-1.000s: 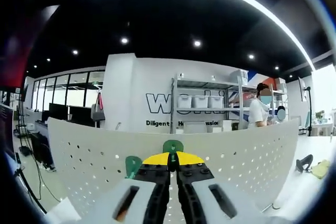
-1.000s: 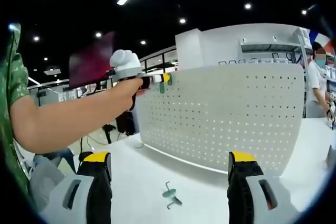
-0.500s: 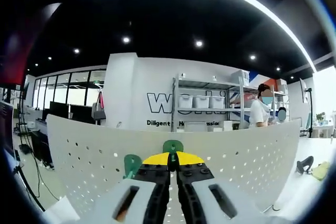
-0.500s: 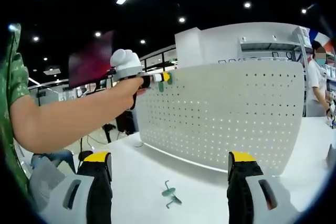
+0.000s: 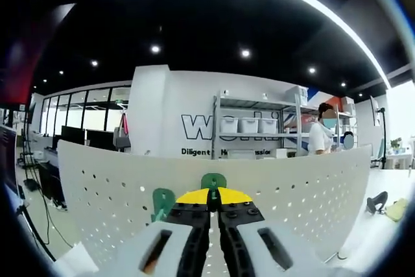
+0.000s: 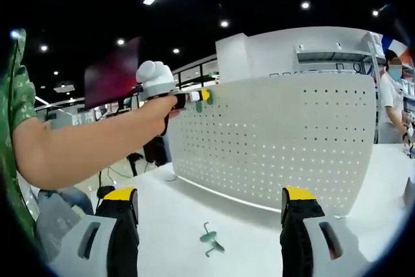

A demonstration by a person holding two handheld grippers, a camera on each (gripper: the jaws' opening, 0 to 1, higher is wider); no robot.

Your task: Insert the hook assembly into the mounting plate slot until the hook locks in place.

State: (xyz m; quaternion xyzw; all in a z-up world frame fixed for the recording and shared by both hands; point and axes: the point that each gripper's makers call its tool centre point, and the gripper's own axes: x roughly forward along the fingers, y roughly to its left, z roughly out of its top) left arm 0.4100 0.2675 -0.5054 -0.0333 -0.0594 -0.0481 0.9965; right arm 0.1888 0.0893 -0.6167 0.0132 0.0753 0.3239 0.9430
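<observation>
While the left tool (image 5: 213,200) is clenched on a green hook (image 5: 213,181) at the top edge of the white perforated plate (image 5: 298,192), a second green hook (image 5: 163,198) sits in the plate just beside it. Right tool (image 6: 207,209) stands released above the white surface (image 6: 175,225), where a spare green hook (image 6: 211,240) lies

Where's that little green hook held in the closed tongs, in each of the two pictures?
Left gripper view: the green hook sits just below centre, at the tips of the left tongs, against the pegboard.
Right gripper view: upper left of centre, at the pegboard's top corner.
Shared landmark: the white pegboard.
</observation>
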